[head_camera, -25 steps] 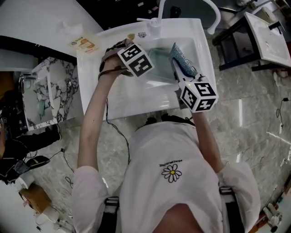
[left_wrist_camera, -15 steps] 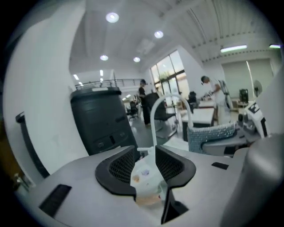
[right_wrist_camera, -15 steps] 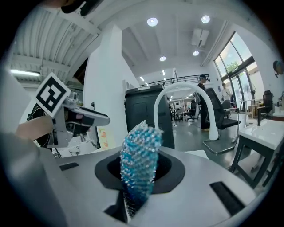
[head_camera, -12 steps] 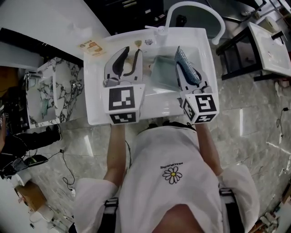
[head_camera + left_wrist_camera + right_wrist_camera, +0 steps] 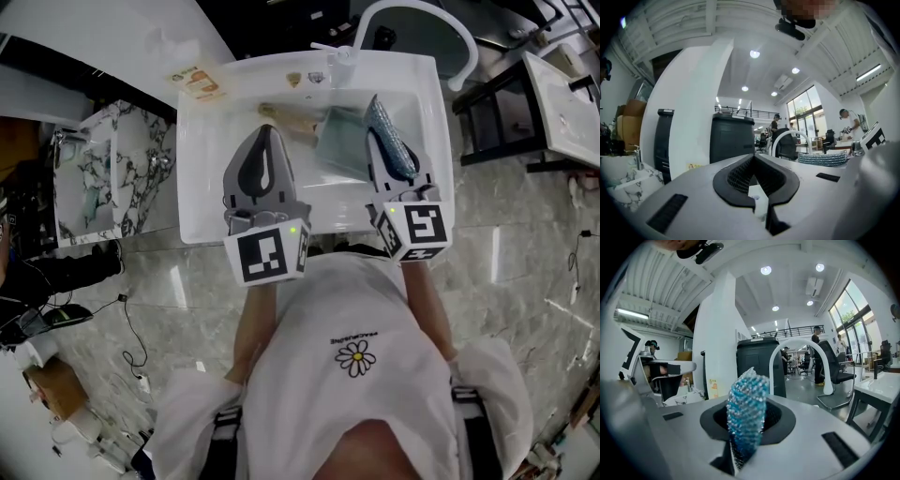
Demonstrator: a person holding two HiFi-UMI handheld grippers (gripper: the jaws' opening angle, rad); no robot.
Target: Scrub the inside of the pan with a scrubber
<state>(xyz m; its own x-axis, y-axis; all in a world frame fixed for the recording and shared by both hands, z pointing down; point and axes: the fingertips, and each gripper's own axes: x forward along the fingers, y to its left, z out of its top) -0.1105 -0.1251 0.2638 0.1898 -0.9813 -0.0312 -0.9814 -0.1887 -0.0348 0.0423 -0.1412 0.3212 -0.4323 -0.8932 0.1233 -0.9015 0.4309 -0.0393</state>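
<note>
In the head view a grey-green pan (image 5: 337, 142) lies in the white sink (image 5: 199, 192), with a brownish handle (image 5: 281, 118) sticking out to its left. My left gripper (image 5: 266, 131) hovers over the sink's left half, apart from the pan. It is shut with nothing between its fingers (image 5: 753, 159). My right gripper (image 5: 373, 136) is over the pan's right side, shut on a blue mesh scrubber (image 5: 389, 136). In the right gripper view the scrubber (image 5: 746, 411) stands up out of the closed jaws.
A curved white faucet (image 5: 417, 11) arches over the back of the sink and shows in both gripper views (image 5: 799, 341). A marble-patterned stand (image 5: 103, 178) is left of the sink, and a dark-framed table (image 5: 553, 89) is to the right. A small card (image 5: 202, 82) lies on the counter.
My left gripper has come away from the pan's left edge, drawn back toward the person and closed its jaws. The right gripper still holds the scrubber over the pan.
</note>
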